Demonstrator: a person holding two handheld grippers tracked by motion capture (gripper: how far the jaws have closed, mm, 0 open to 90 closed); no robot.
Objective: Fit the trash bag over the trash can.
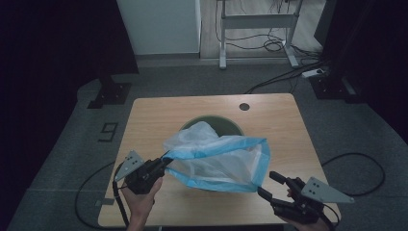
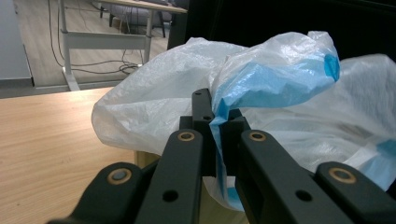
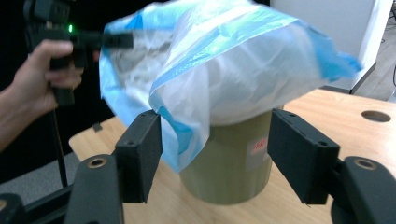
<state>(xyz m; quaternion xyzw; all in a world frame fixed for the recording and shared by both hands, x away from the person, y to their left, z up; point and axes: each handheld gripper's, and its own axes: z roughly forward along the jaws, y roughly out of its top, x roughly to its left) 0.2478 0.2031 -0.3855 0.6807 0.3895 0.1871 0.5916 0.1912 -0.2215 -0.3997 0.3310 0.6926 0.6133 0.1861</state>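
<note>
Over the green bin (image 1: pixel 231 126), my left gripper (image 1: pixel 165 161) pinches the bag (image 1: pixel 216 156) hem to stretch it open, while my right gripper (image 1: pixel 267 185) gapes empty.

At frame centre on the table (image 1: pixel 144 115): a bin (image 1: pixel 226 124) under a bag (image 1: pixel 221 159), left gripper (image 1: pixel 166 161) at its left edge, right gripper (image 1: pixel 267 185) lower right, apart.

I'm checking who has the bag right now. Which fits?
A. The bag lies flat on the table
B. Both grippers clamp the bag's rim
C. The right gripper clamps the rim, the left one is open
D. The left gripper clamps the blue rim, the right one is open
D: the left gripper pinches the bag's blue rim, while the right gripper stands open, its pads off the plastic.
</note>
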